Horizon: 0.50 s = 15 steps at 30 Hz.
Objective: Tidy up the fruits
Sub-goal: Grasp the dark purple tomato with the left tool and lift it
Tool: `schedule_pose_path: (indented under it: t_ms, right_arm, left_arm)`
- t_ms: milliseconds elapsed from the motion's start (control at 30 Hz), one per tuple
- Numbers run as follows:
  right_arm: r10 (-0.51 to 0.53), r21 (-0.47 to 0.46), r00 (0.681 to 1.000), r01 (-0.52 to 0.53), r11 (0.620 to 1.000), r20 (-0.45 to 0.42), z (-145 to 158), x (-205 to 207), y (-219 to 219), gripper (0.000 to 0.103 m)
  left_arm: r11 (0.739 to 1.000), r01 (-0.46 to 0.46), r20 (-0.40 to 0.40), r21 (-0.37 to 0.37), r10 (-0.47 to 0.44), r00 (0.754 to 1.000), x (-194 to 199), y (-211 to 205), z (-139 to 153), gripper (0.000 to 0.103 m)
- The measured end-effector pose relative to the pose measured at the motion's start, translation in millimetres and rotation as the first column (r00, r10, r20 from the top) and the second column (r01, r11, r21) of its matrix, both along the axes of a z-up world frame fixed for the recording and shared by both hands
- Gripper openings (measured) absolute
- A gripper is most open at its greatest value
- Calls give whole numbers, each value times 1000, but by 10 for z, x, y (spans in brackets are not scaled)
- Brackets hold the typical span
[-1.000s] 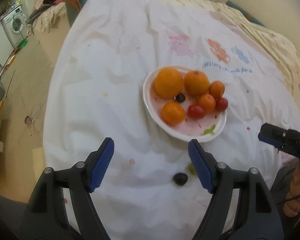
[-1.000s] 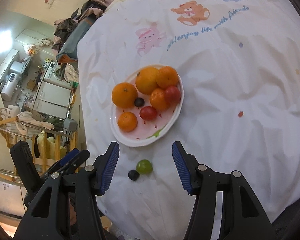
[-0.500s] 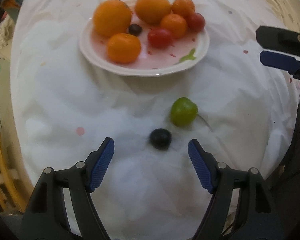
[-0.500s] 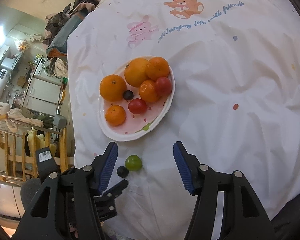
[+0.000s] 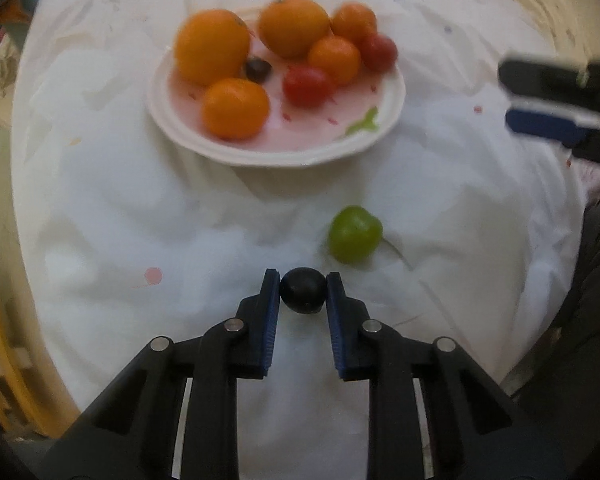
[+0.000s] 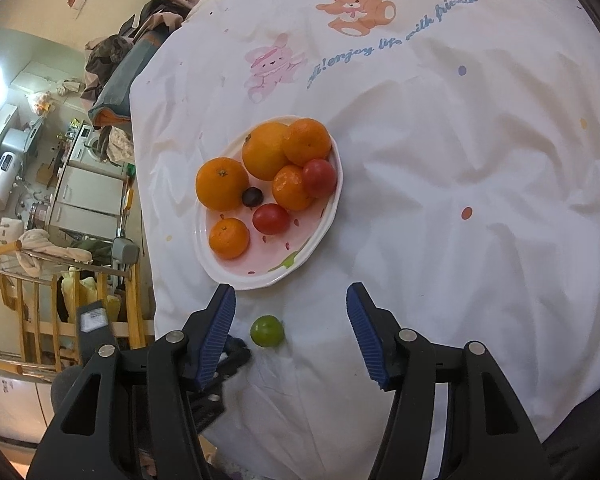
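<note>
My left gripper [image 5: 303, 279] is shut on a small dark round fruit [image 5: 303, 298] that lies on the white cloth. A green round fruit [image 5: 354, 234] sits just to its right, apart from it. Beyond them a white plate [image 5: 260, 156] holds several oranges [image 5: 212, 52], two red tomatoes [image 5: 308, 85] and another dark fruit [image 5: 257, 69]. My right gripper [image 6: 291, 294] hangs open above the cloth, with the green fruit [image 6: 267, 331] below the gap, nearer its left finger. In the right wrist view the left gripper [image 6: 236, 354] shows only partly behind that finger, and the held fruit is hidden.
The white cloth [image 6: 440, 160] has cartoon animals and blue lettering at its far side. The table's left edge [image 6: 144, 220] drops to a floor with a wooden rack [image 6: 32, 304] and appliances. The right gripper [image 5: 505, 96] reaches in from the right in the left wrist view.
My left gripper came down over the loose dark fruit near the table's front, then closed on it. The right gripper stayed where it was, open.
</note>
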State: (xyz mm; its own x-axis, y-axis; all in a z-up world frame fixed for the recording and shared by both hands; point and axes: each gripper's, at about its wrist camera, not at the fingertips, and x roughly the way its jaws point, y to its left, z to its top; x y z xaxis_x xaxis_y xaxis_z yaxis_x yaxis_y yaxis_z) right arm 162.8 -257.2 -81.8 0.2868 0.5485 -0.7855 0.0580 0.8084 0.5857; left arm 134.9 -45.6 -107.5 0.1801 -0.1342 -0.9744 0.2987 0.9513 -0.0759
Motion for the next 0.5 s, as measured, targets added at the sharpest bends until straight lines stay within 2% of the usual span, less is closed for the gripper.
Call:
schedule_pose_path:
  t_ms: [100, 267, 400, 500]
  right_arm:
    - [9, -8, 1000, -9, 1000, -4, -10, -4, 26, 61]
    - [22, -21, 1000, -22, 1000, -12, -40, -9, 93, 61]
    - [48, -39, 999, -49, 998, -19, -72, -27, 173, 61]
    - [86, -64, 996, -87, 994, -27, -105, -31, 247, 61]
  left_arm:
    - [996, -90, 45, -22, 90, 995, 33, 158, 159, 19]
    - [971, -222, 163, -87, 234, 959, 133, 426, 463, 19]
    - [952, -287, 199, -105, 303, 932, 113, 574, 530, 19]
    - [946, -296, 214, -131, 318, 923, 68, 624, 594, 19]
